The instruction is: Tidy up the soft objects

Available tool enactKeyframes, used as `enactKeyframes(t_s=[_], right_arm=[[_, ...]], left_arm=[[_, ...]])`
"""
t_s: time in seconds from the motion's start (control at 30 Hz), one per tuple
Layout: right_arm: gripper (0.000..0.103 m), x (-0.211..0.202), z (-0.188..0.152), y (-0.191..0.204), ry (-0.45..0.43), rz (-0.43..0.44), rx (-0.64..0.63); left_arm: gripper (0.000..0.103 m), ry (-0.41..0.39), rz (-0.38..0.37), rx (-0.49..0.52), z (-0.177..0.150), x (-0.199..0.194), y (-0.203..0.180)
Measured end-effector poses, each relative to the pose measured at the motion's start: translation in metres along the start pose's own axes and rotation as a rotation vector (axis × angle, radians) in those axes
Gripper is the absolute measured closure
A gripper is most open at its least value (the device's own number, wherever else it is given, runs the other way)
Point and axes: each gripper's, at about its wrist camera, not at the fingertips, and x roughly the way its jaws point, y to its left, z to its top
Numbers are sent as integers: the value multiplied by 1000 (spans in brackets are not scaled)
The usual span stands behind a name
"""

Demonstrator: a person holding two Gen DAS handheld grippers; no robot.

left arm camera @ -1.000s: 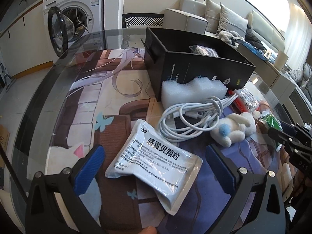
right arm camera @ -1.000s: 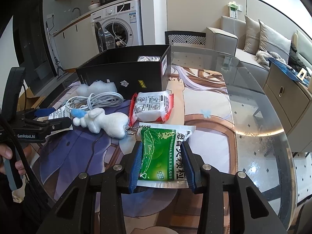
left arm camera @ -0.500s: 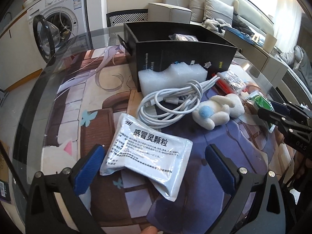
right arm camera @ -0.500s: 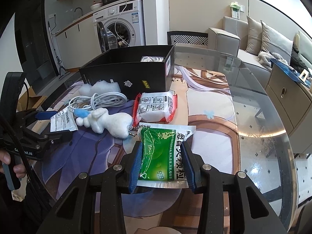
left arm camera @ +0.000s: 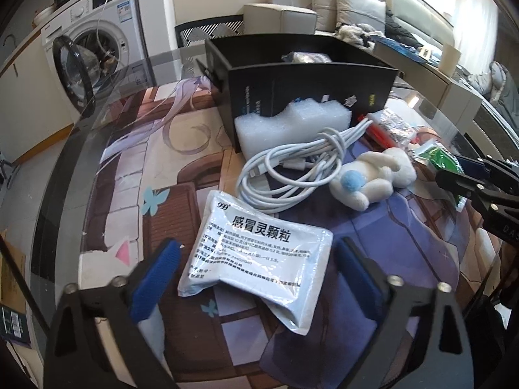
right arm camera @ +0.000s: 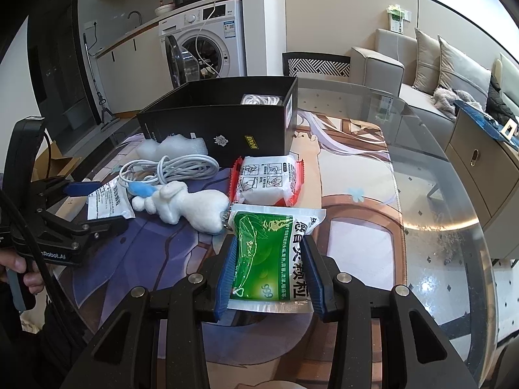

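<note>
My right tongs [right arm camera: 267,272] hold the green sachet [right arm camera: 271,259] between both blue pads [right arm camera: 225,275], which press on its two sides; its far end lies on the desk [right arm camera: 438,227] near the middle, just beside the white plush rabbit [right arm camera: 191,206]. My left tongs [left arm camera: 256,278] are wide apart, one pad on each side of the white sachet [left arm camera: 259,259], and I see no contact with it. This sachet lies flat near the desk edge closest to me. Past it I see the coiled white cable [left arm camera: 292,171], touching the rabbit and the white foam block [left arm camera: 292,126]. The foam leans against the wall of the black box [left arm camera: 311,87], which stands toward the far side of the desk. A red-edged packet [right arm camera: 267,181] lies in front of the box, just beside the green sachet. Behind the desk stand a washing machine [right arm camera: 207,45] and a sofa [right arm camera: 421,68].
</note>
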Motion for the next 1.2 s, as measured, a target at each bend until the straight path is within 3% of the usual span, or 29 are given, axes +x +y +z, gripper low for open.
enactKeyframes(t_s=[0.03,0.13,0.17,0.6,1.2], right_arm=[[63,-1,0,1,-2,-1,-1],[63,-2,1,2,-6,0,-4],[63,-3,1,1,-7,-1,-5],[63,-12,2,2,-26,-11,-10],[63,-30,13,5,-85,-1,-31]], left_arm=[[24,-7,-3,4,0,-2,0],[32,-16,-10,14,-2,-5,-1],[44,-25,-12,10,-3,-7,0],[48,-48,-60,-25,-6,-17,1],[48,-161,-73,-72,9,-46,5]])
